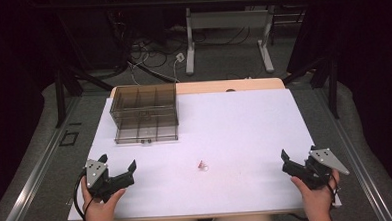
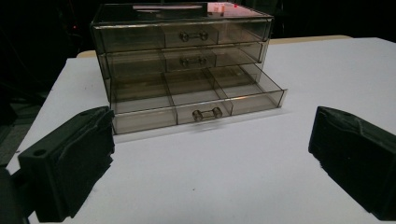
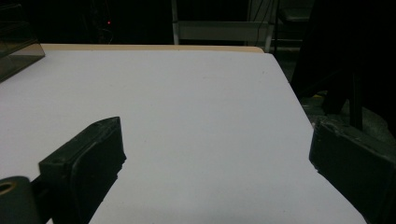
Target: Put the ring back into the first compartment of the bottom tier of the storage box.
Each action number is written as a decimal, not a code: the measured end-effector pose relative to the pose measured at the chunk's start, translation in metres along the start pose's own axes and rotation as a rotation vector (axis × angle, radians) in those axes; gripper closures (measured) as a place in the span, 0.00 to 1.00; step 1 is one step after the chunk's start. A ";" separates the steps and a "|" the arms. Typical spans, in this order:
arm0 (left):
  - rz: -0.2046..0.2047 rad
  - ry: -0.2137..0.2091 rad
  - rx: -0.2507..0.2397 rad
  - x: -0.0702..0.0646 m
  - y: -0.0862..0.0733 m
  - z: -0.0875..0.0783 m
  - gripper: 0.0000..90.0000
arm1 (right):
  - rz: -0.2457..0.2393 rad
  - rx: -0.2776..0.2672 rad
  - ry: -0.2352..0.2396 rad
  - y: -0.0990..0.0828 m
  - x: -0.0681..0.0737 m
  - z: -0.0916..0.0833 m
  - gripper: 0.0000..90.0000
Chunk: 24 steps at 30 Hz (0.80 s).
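saw a white board (image 1: 245,128) lying flat on a wooden tabletop (image 1: 208,86), with a strip of the wood showing along the far edge. noted a grey floor (image 1: 222,59) beyond it, with loose cables (image 1: 146,55) tangled at the left and a small white plug (image 1: 180,56) among them. found a second table behind, standing on white legs (image 1: 190,50). made out dark curtains (image 1: 367,58) on both sides, a black post (image 1: 59,91) at the left, a metal rail (image 1: 32,177) running alongside and a black square mark (image 1: 68,139) near it.
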<state>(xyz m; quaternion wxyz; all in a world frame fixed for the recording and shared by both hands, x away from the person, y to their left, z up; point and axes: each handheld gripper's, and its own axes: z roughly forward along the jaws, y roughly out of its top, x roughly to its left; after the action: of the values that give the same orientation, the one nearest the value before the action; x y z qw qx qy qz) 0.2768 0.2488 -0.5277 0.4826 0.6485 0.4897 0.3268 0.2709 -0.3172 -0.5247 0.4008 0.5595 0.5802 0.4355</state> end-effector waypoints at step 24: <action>-0.021 -0.071 -0.006 -0.021 0.000 0.005 0.00 | -0.016 0.009 0.047 -0.005 0.010 0.003 0.05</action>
<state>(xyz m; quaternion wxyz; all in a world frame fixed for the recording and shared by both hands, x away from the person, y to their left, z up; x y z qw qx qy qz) 0.2748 0.2270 -0.5280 0.5050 0.6531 0.4782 0.2997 0.2720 -0.3067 -0.5305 0.3880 0.5462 0.5959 0.4427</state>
